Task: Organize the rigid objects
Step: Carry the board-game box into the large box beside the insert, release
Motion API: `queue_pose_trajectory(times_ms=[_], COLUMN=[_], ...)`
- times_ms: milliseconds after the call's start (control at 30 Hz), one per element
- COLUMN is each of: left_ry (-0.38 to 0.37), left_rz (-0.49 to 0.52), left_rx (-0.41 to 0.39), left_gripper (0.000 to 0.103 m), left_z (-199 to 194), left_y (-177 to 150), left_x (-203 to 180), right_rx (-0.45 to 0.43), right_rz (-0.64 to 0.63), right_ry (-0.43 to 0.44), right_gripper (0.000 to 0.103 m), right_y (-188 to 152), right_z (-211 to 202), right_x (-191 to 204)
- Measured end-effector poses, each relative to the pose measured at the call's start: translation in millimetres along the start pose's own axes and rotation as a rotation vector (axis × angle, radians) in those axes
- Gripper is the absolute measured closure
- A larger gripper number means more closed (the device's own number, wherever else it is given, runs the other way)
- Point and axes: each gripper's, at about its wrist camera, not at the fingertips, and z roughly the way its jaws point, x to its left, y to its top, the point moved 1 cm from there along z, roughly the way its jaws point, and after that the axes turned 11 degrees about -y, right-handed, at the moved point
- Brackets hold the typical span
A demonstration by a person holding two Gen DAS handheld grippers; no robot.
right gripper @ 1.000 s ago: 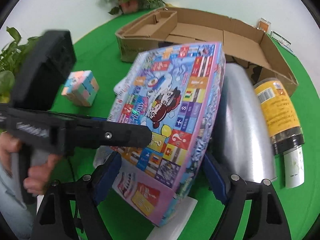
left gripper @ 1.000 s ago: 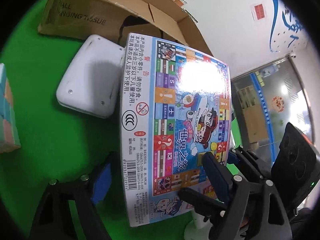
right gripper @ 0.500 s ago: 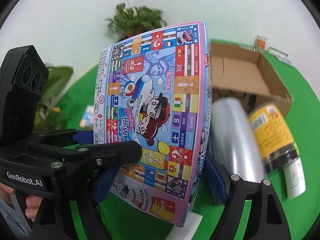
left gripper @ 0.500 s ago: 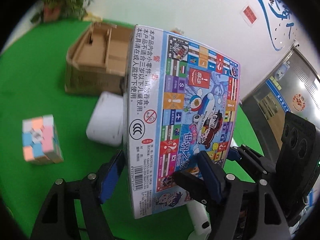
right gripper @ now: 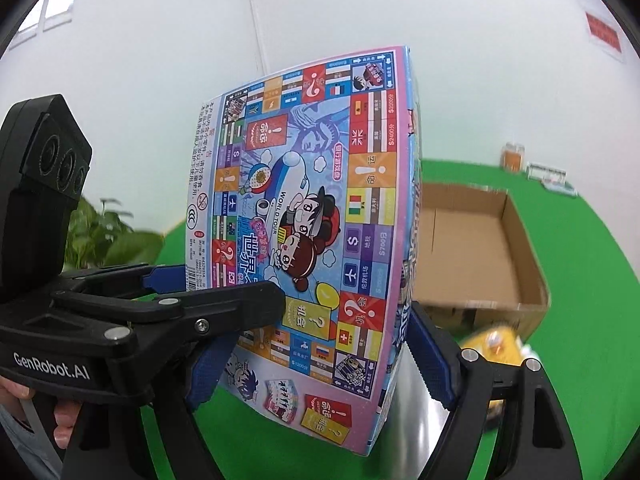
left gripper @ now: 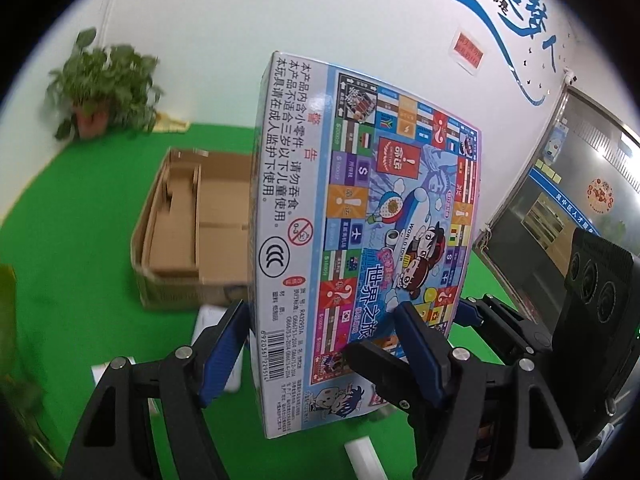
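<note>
Now the flat colourful board-game box with cartoon children on its lid (left gripper: 372,240) is held up in the air, standing on its narrow edge, above the green tabletop (left gripper: 72,280). Both tongs are clenched on it: the left tongs (left gripper: 324,344) grasp its lower part with the blue pads on the two wide faces, and the right tongs (right gripper: 316,360) grasp the same lower part from the other side.

At about 10 o'clock from the box in the left view lies the open brown cardboard carton (left gripper: 192,232); in the right view the same carton (right gripper: 476,248) is at about 3 o'clock. I judge this carton is the goal for the box.

The risk, I think, is this. Both tongs hold only the low end, so the tall upper part can swing and the glossy faces can slide between the pads. If one hand moves faster than the other, the box can twist or fall. Below it in the right view are a shiny silver cylinder (right gripper: 416,412) and a blurred yellow thing (right gripper: 496,340), which a falling box can hit. Also the box can catch on the carton wall.
</note>
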Motion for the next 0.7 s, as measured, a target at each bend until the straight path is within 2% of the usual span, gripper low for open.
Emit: queue_pose_trajectory(times_ms=[233, 367, 700], left_ry=[0.088, 0.103, 0.109], left_rz=[0.096, 0.112, 0.093], left_rx=[-0.051, -0.067, -0.025], left_gripper=[0.031, 0.032, 0.032], left_z=[-9.3, -9.0, 26.9], left_y=[38.2, 57.7, 104.0], left_x=[-18.8, -18.5, 1.6], right_rx=[-0.089, -0.112, -0.056], right_rz=[-0.005, -0.003, 0.017], right_ry=[-0.010, -0.017, -0.029], right_gripper=[0.023, 0.023, 0.023], right_y=[43.7, 65.3, 104.5], right_z=[-4.3, 1.5, 49.8], right_x=[-4.6, -8.0, -15.7])
